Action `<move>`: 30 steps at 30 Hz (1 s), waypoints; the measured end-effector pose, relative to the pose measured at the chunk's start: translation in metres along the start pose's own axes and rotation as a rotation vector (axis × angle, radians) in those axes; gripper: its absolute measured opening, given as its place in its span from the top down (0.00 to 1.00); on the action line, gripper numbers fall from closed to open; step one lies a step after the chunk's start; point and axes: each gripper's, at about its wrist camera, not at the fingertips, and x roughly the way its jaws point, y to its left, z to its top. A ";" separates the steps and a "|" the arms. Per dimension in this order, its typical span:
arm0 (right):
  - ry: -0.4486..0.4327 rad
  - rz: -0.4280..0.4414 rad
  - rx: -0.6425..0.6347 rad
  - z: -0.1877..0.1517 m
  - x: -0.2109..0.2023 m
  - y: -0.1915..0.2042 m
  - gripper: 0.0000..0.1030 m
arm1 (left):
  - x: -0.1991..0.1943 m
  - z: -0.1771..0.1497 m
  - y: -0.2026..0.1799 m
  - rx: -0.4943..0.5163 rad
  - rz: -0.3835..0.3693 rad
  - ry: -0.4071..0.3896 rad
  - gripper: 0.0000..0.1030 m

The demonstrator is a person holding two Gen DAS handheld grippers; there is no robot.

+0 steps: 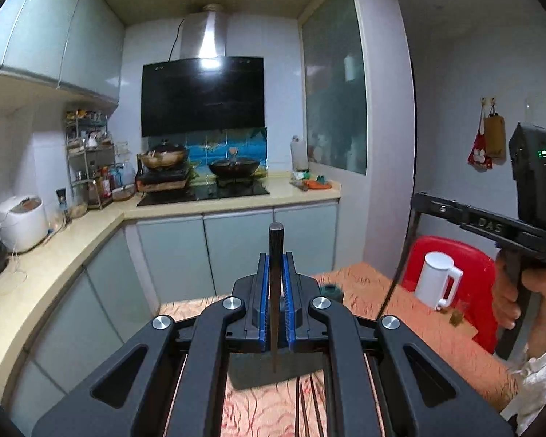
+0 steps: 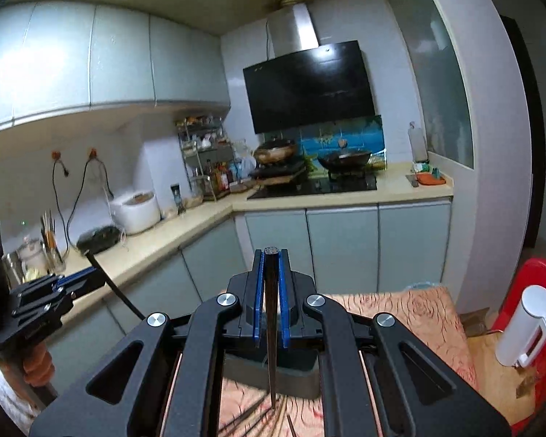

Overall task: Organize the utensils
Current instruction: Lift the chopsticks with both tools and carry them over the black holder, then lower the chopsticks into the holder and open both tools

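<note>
Left hand-held gripper [image 1: 276,255] clamping chopstick [image 1: 275,291]

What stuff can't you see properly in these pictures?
- Left wrist view: the dark box on the table is mostly hidden behind the left gripper and its chopstick.
- Right wrist view: loose chopsticks below are cut off by the gripper frame.
- Both views: shelf bottles too small to read.

right gripper [image 2: 271,255] clamps a dark chopstick [image 2: 271,327] upright.

A home kitchen: range hood [image 1: 202,94], woks on stove [image 1: 233,167], rice cooker [image 1: 20,222].
</note>
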 end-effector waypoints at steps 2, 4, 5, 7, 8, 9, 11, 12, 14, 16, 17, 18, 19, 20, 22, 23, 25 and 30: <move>-0.022 -0.013 0.006 0.010 0.008 -0.004 0.92 | 0.006 0.010 -0.004 0.006 0.002 -0.013 0.93; -0.034 -0.026 0.006 0.016 0.017 -0.007 0.92 | 0.014 0.019 -0.008 0.020 0.015 -0.029 0.93; -0.037 -0.036 0.002 0.018 0.022 -0.007 0.92 | 0.019 0.022 -0.010 0.028 0.025 -0.034 0.93; -0.043 -0.057 -0.009 0.020 0.032 -0.008 0.92 | 0.033 0.024 -0.015 0.045 0.049 -0.038 0.93; -0.047 -0.069 -0.018 0.021 0.037 -0.008 0.92 | 0.041 0.024 -0.017 0.050 0.058 -0.039 0.93; -0.050 -0.085 -0.033 0.020 0.045 -0.007 0.92 | 0.047 0.023 -0.018 0.052 0.064 -0.041 0.93; -0.050 -0.099 -0.046 0.017 0.054 -0.007 0.92 | 0.063 0.019 -0.019 0.045 0.072 -0.036 0.93; -0.047 -0.102 -0.049 0.016 0.058 -0.008 0.92 | 0.070 0.017 -0.017 0.039 0.074 -0.030 0.93; -0.031 -0.104 -0.049 0.009 0.067 -0.008 0.92 | 0.085 0.010 -0.013 0.012 0.069 -0.007 0.93; -0.009 -0.105 -0.051 0.000 0.072 -0.009 0.92 | 0.098 0.000 -0.009 -0.007 0.069 0.021 0.93; 0.006 -0.107 -0.059 -0.006 0.076 -0.009 0.92 | 0.104 -0.007 -0.006 -0.011 0.070 0.037 0.93; 0.018 -0.109 -0.067 -0.011 0.078 -0.008 0.92 | 0.106 -0.010 -0.003 -0.012 0.072 0.046 0.93; 0.035 -0.111 -0.077 -0.017 0.082 -0.008 0.92 | 0.111 -0.017 -0.002 -0.009 0.078 0.062 0.93; 0.045 -0.111 -0.080 -0.020 0.084 -0.007 0.92 | 0.113 -0.020 0.000 -0.009 0.081 0.070 0.93; 0.069 -0.107 -0.083 -0.027 0.090 -0.006 0.92 | 0.118 -0.027 0.004 -0.013 0.088 0.091 0.93; 0.076 -0.104 -0.082 -0.028 0.093 -0.006 0.92 | 0.120 -0.030 0.006 -0.019 0.090 0.100 0.93; 0.087 -0.105 -0.076 -0.034 0.097 -0.006 0.92 | 0.121 -0.033 0.010 -0.027 0.092 0.114 0.92; 0.090 -0.108 -0.066 -0.035 0.100 -0.004 0.69 | 0.114 -0.034 0.015 -0.020 0.112 0.111 0.54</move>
